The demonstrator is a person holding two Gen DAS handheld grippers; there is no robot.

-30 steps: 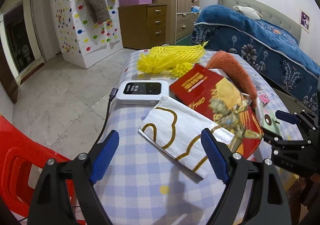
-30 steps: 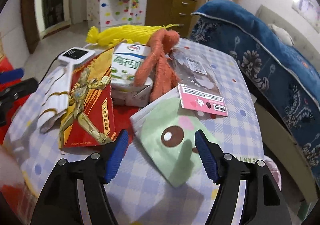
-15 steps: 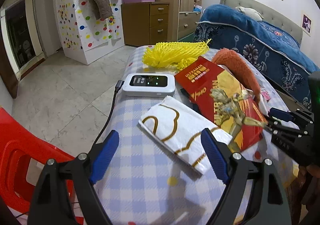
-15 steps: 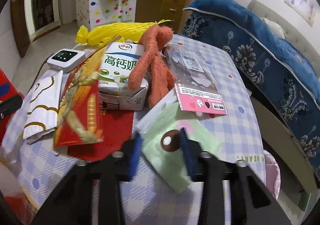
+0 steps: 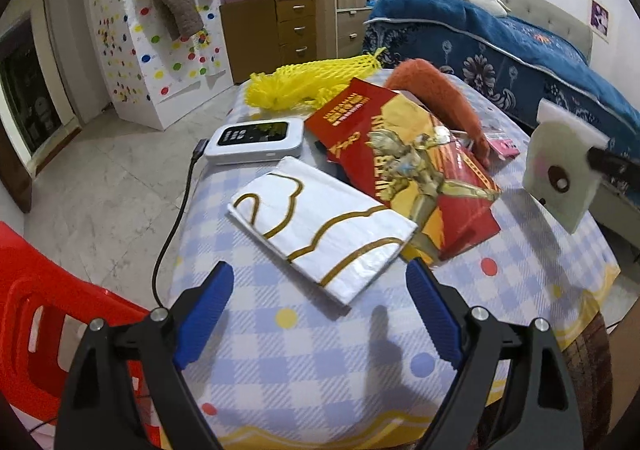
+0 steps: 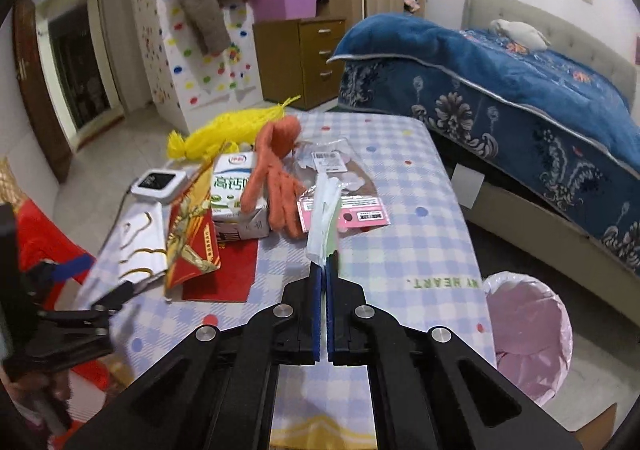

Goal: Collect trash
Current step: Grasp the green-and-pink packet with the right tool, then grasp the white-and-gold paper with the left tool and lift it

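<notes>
Our right claw (image 6: 323,270) has just clamped the green wrapper (image 5: 560,178) and lifted it off the surface (image 6: 400,250), ready for the pink-lined bin (image 6: 528,330), while our left claw (image 5: 316,314), jaws opening, hovers empty near the white packet (image 5: 320,226).

The packet (image 5: 560,174) is held clear above the table (image 5: 320,350), right of the bag (image 5: 416,170); the envelope (image 5: 320,230) is laid left of the bag, before the device (image 5: 256,138); the bin (image 6: 528,334) is set beside the table's right edge
</notes>
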